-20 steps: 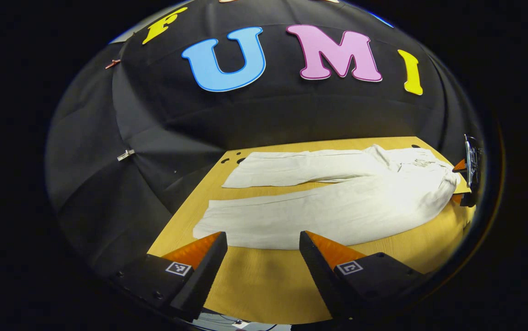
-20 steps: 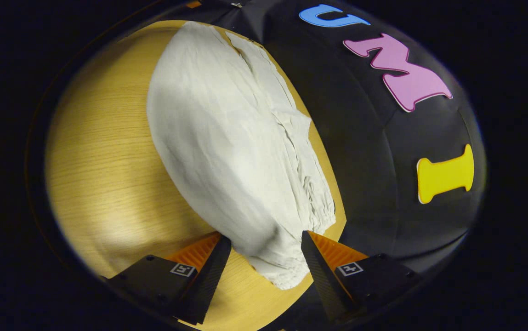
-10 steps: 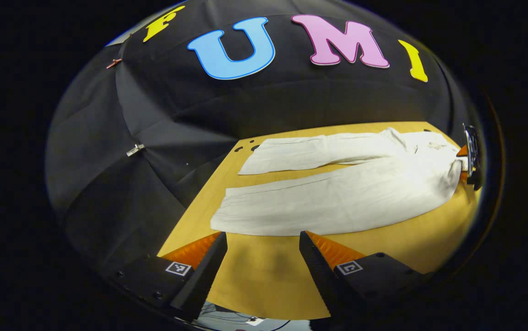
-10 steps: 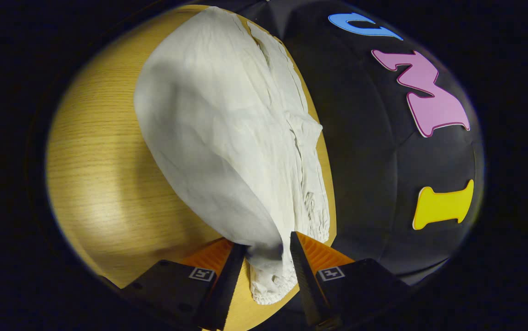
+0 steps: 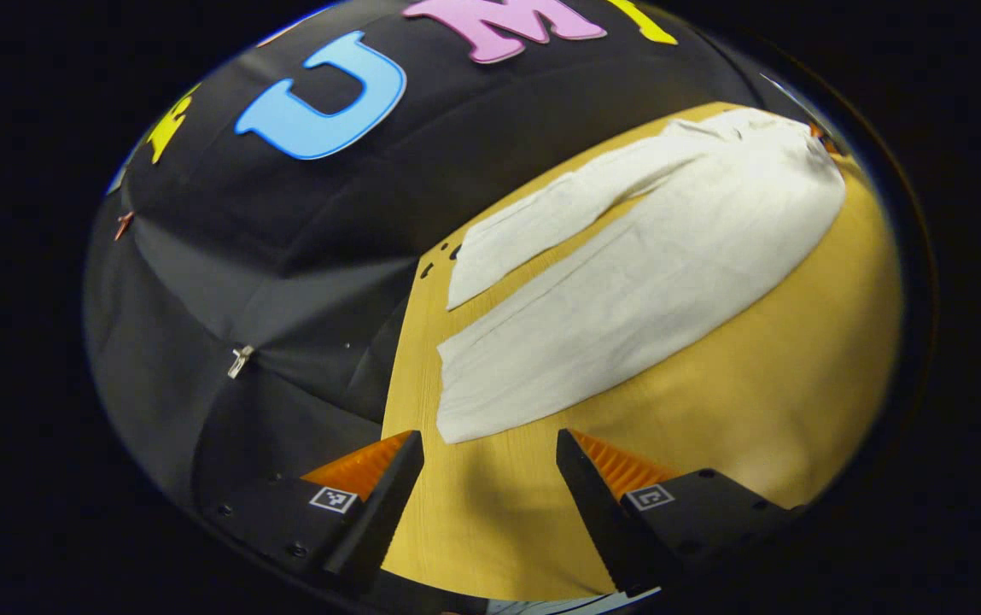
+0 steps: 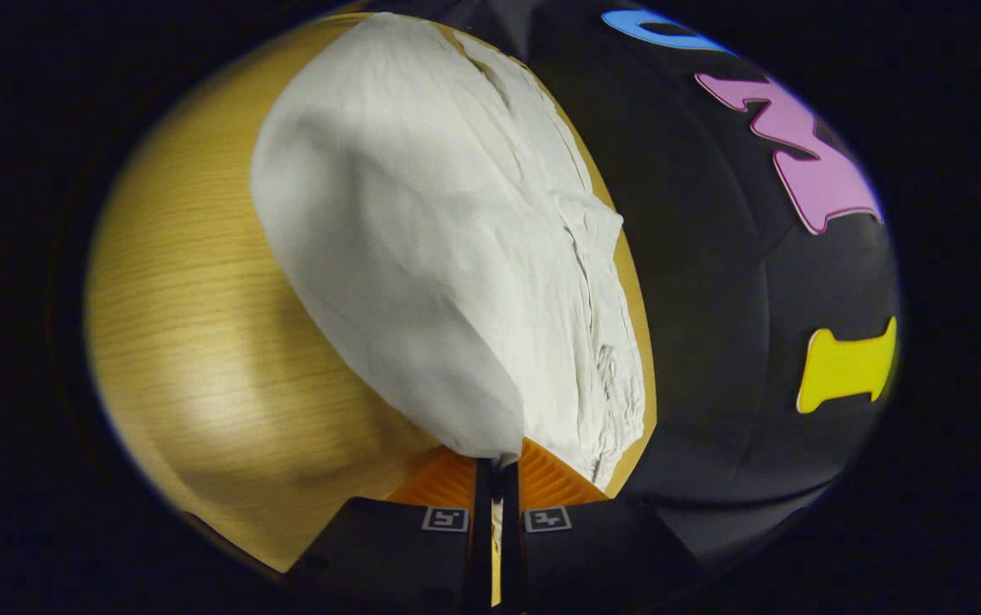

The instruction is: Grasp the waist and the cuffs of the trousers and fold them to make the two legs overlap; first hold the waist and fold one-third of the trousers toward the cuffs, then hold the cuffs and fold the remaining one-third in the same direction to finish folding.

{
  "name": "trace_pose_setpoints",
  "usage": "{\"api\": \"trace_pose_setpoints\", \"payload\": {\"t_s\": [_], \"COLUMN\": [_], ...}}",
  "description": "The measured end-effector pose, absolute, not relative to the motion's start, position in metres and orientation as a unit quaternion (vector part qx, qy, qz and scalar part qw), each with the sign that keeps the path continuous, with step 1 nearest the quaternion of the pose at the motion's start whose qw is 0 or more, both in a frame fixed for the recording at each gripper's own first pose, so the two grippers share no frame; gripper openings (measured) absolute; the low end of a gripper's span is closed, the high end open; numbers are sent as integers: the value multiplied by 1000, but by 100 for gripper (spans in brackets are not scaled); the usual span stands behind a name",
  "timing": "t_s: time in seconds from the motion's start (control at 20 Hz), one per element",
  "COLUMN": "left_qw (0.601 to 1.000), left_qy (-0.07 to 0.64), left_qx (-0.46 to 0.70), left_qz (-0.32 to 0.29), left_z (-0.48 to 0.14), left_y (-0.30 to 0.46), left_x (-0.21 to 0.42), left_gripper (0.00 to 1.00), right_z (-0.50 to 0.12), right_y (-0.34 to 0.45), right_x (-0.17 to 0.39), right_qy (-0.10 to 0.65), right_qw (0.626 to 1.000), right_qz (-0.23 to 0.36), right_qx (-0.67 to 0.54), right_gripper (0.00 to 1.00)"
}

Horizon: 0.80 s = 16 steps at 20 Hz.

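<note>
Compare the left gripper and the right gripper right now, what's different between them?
The left gripper stands open with table between its fingers; the right gripper is shut on the trousers' waist. The left gripper holds nothing, just short of the near leg's cuff; the right gripper has lifted cloth. Both face the white trousers.

A staged recording booth, not a lived-in room. Black cloth (image 5: 285,256) hangs as the wall behind and beside a light wooden desk (image 5: 755,359), pinned with small metal clips (image 5: 240,360). The desk has a few drilled holes (image 5: 439,256) near its far corner.
</note>
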State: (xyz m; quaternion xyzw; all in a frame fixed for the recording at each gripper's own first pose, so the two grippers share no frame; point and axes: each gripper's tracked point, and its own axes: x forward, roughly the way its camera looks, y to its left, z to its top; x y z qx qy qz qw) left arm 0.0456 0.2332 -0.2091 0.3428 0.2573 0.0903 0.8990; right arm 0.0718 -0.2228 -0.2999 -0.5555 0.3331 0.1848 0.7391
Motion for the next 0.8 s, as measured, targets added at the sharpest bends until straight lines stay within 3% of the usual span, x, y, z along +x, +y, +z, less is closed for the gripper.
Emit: {"api": "trace_pose_setpoints", "payload": {"t_s": [0.15, 0.2, 0.25, 0.5, 0.6, 0.8], "left_qw": [880, 872, 860, 785, 744, 670], "left_qy": [265, 272, 282, 271, 258, 249], "left_qx": [387, 402, 422, 556, 615, 690], "left_qz": [70, 64, 59, 18, -26, -115], "left_z": [-215, -219, -228, -234, -237, -244], "left_y": [247, 254, 261, 273, 268, 255], "left_x": [60, 66, 69, 90, 101, 111], "left_gripper": [98, 98, 98, 99, 87, 75], "right_z": [-299, -299, -299, -299, -299, -299], "right_y": [-223, -223, -223, -223, -223, -223], "right_x": [71, 71, 71, 69, 70, 70], "right_qy": [354, 356, 354, 337, 337, 328], "right_qw": [748, 746, 745, 731, 734, 732], "right_qz": [198, 202, 204, 209, 210, 214], "right_qx": [-525, -525, -527, -556, -551, -558], "right_gripper": [7, 1, 7, 7, 7, 7]}}
